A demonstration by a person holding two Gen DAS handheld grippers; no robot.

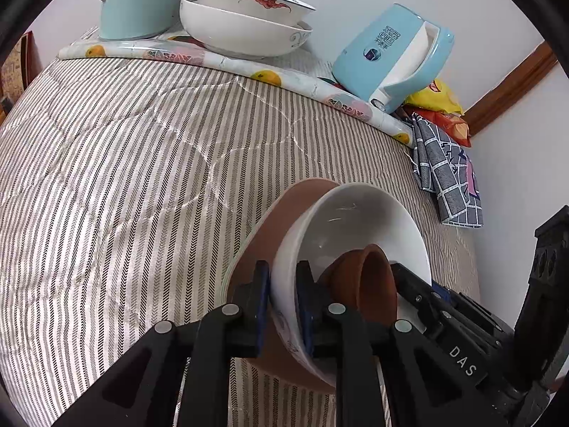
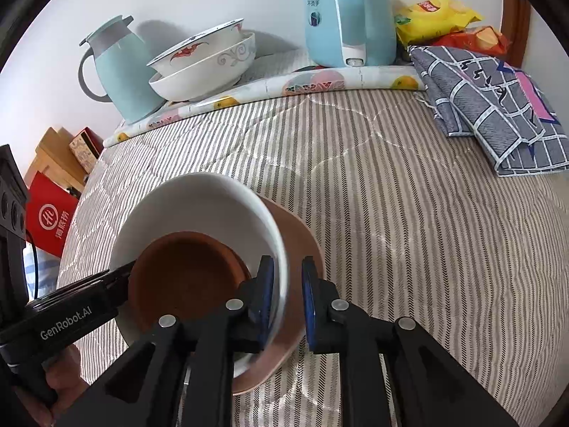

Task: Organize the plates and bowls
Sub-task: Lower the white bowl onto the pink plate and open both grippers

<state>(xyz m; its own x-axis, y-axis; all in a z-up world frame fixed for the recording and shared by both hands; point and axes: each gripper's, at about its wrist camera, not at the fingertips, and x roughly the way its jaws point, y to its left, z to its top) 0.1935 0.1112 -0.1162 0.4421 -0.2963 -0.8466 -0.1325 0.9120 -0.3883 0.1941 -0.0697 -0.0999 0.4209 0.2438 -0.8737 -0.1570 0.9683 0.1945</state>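
Observation:
A white bowl [image 1: 355, 220] [image 2: 199, 203] rests on a brown plate [image 1: 281, 213] [image 2: 302, 242] lying on the striped quilt. A small brown bowl [image 1: 370, 281] [image 2: 185, 274] sits inside the white one. My left gripper [image 1: 283, 284] is shut on the white bowl's near rim, one pad outside and one inside. My right gripper [image 2: 287, 281] straddles the opposite rim. Its inner pad is by the wall, and a gap shows between the rim and its outer pad. Each tool also shows in the other view: the right gripper's body [image 1: 444, 320], and the left gripper's body [image 2: 71, 313] held by a hand [image 2: 60, 373].
At the back, two patterned bowls [image 1: 245, 25] [image 2: 202, 64] are stacked on a fruit-print mat, between a pale jug [image 1: 138, 0] [image 2: 121, 67] and a blue kettle [image 1: 387, 57] [image 2: 348, 17]. A folded checked cloth [image 1: 448, 178] [image 2: 490, 106] and snack bags [image 2: 437, 14] lie at the right.

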